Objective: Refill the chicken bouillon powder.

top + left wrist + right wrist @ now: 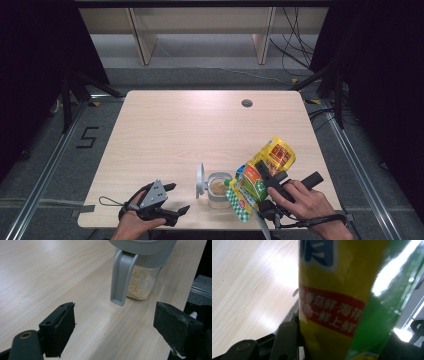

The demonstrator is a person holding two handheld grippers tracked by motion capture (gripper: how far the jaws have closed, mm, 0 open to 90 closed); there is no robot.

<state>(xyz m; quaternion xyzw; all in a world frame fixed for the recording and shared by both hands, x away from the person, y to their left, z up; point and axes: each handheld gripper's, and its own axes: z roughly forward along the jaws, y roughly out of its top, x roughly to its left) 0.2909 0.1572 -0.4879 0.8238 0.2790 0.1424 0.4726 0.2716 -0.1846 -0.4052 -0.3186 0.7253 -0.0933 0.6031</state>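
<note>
A small clear jar (219, 190) of beige granules stands near the table's front edge, its grey flip lid (200, 180) swung open to the left. My right gripper (261, 169) is shut on a yellow and green pouch (265, 167), held tilted with one end right beside the jar's mouth. In the right gripper view the pouch (332, 302) sits close up between the jaws. My left gripper (179, 197) rests open on the table left of the jar. In its own view the left gripper (117, 332) faces the jar (141, 285) and its hanging grey lid tab (122, 277), with nothing between the jaws.
The wooden table (175, 130) has a round cable hole (246, 103) at the back right. Beyond it stand wooden shelf legs (142, 40) and loose cables (295, 50) on the floor. Metal rails run along both sides.
</note>
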